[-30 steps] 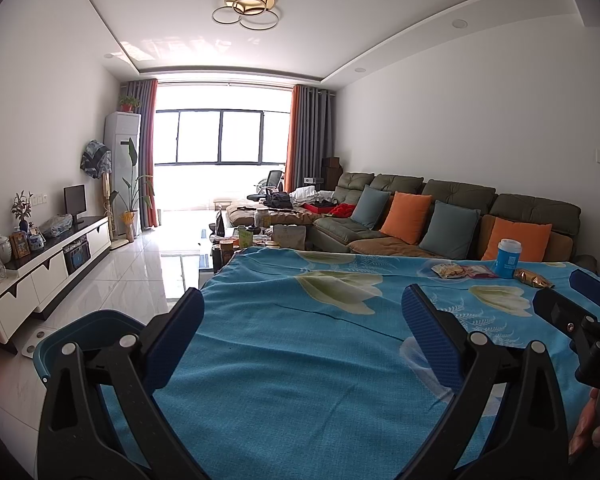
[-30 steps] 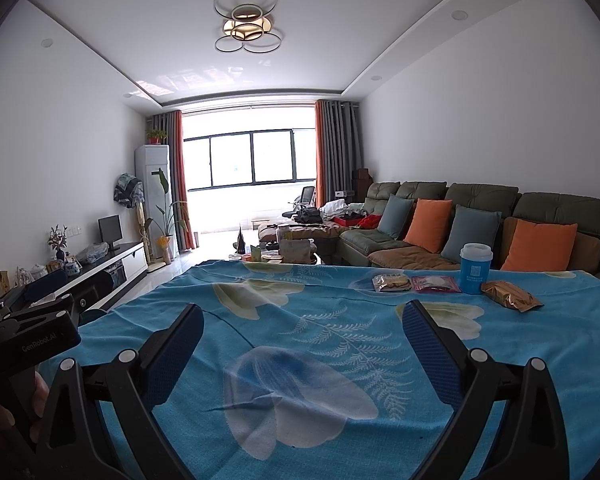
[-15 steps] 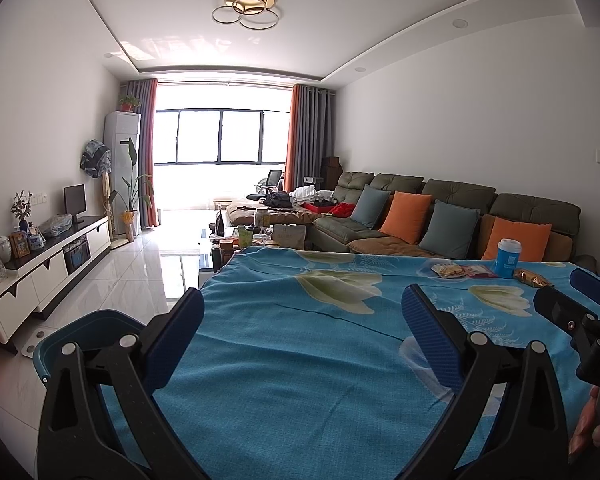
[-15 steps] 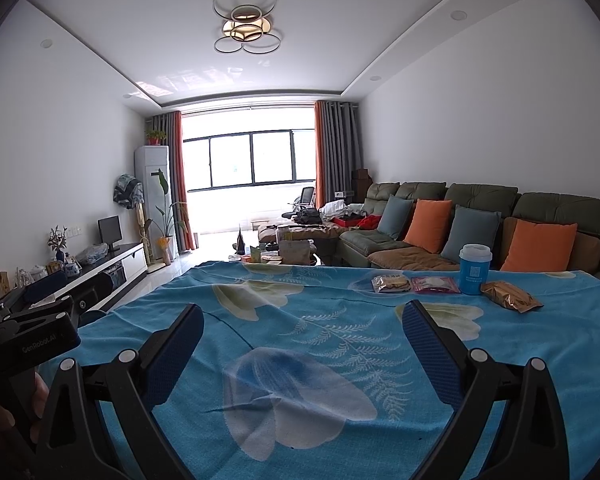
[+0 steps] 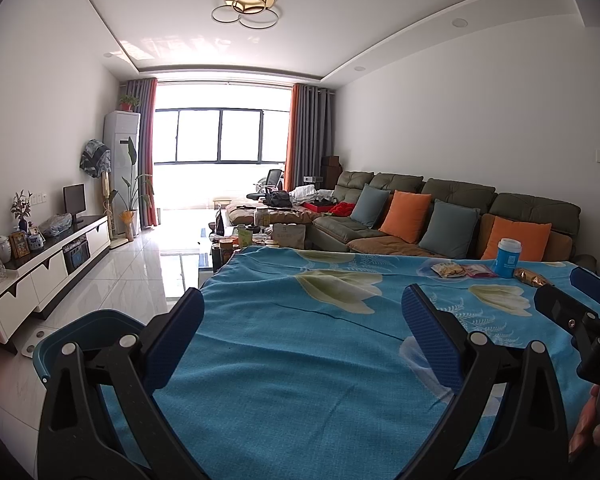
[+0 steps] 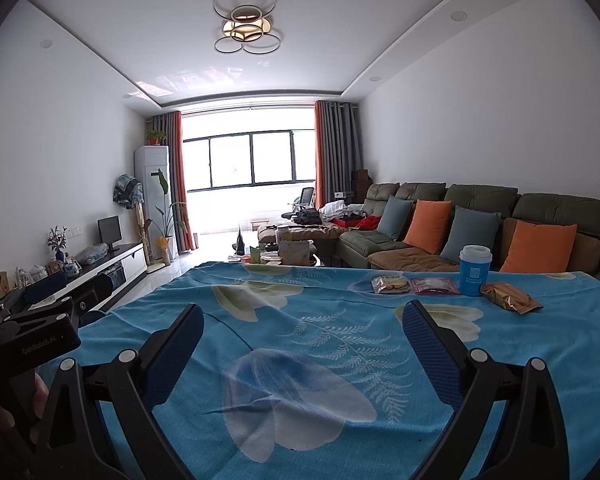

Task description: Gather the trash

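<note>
On the far right of a table covered with a blue flowered cloth [image 6: 308, 332] lie a yellowish snack packet [image 6: 391, 283], a pink packet [image 6: 435, 285] and a gold-brown wrapper [image 6: 510, 302], with a blue cup with a white lid [image 6: 475, 270] among them. They also show in the left wrist view: the cup [image 5: 507, 258], the packets [image 5: 448, 269] and the gold wrapper [image 5: 532, 278]. My left gripper [image 5: 302, 328] and right gripper [image 6: 303, 334] are both open and empty above the near cloth, well short of the trash. A dark teal bin [image 5: 80, 332] stands on the floor by the table's left edge.
A green sofa with orange and blue cushions [image 6: 480, 224] runs behind the table on the right. A cluttered coffee table [image 5: 256, 236] stands beyond the table's far edge. A white TV cabinet [image 5: 44, 264] lines the left wall across a tiled floor.
</note>
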Demonstrator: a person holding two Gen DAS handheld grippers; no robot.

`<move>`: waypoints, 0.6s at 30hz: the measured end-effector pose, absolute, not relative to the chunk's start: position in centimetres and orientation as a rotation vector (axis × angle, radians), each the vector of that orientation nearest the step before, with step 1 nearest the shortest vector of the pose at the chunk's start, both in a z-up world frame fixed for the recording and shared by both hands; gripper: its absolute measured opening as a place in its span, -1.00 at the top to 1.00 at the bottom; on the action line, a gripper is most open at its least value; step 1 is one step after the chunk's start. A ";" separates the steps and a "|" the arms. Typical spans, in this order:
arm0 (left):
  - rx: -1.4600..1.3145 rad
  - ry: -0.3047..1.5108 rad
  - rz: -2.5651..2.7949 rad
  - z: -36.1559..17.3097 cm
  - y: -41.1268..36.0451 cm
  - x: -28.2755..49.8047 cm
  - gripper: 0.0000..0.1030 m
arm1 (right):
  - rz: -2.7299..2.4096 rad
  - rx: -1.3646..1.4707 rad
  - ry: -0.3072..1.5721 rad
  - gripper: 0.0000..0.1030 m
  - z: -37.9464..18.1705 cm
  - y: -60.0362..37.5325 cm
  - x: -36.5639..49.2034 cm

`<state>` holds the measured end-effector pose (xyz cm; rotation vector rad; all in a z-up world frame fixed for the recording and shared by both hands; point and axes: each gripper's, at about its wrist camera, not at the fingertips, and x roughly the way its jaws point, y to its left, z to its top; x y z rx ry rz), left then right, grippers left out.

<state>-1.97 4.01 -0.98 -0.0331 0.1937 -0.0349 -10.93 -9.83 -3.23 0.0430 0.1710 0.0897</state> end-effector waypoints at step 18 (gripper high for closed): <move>-0.033 0.197 -0.034 -1.1 4.0 -1.9 -0.89 | 0.090 0.044 0.171 -0.87 -3.2 -9.8 -10.9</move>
